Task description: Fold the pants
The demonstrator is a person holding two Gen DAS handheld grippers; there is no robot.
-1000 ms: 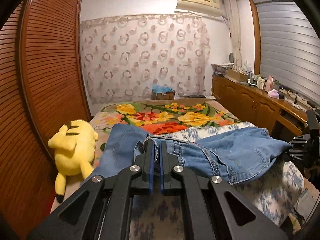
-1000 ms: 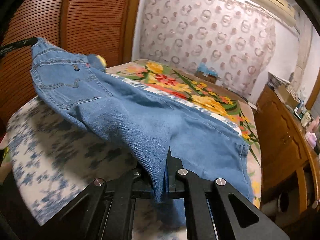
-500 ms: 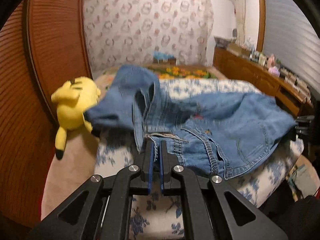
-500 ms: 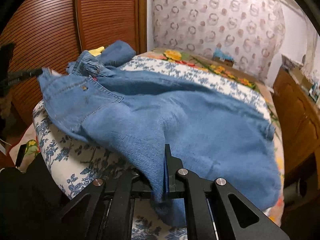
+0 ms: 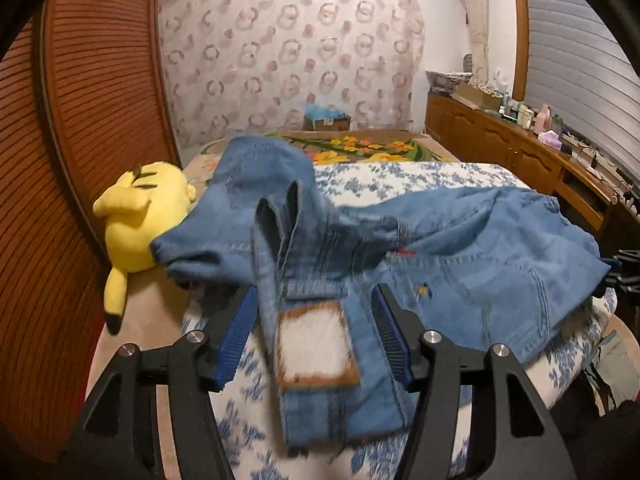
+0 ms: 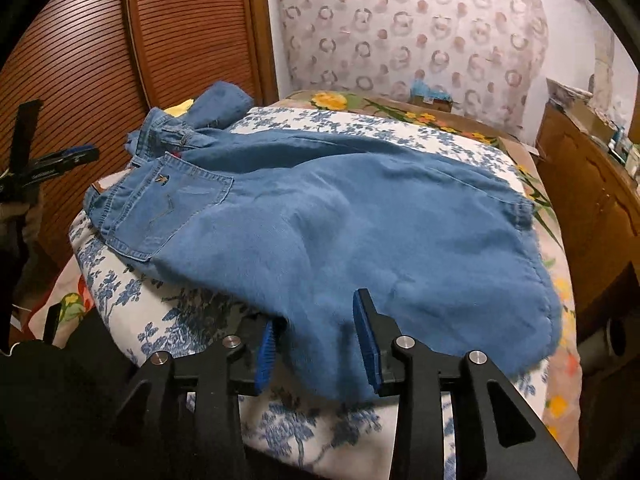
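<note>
The blue jeans [image 6: 328,216] lie spread over the bed's near end, on a white quilt with blue flowers [image 6: 188,320]. Their waistband with its tan-edged label [image 5: 316,344] hangs toward the near edge in the left wrist view, and a back pocket [image 6: 168,204] faces up near the left edge in the right wrist view. One leg is bunched up toward the far left corner, against a yellow plush toy [image 5: 140,212].

The left gripper [image 5: 312,340] has its fingers [image 5: 236,332] opening, set fairly wide; the waistband lies between them, and the blue pads do not press it. The right gripper [image 6: 316,340] is also opening, its fingers [image 6: 366,336] narrower apart, with a fold of denim from the leg end between them, loose from the pads.

Beyond the quilt a flowered bedspread [image 5: 360,148] covers the far end of the bed. A slatted wooden door [image 6: 192,28] stands along the left side, and a wooden sideboard [image 5: 516,152] along the right.
</note>
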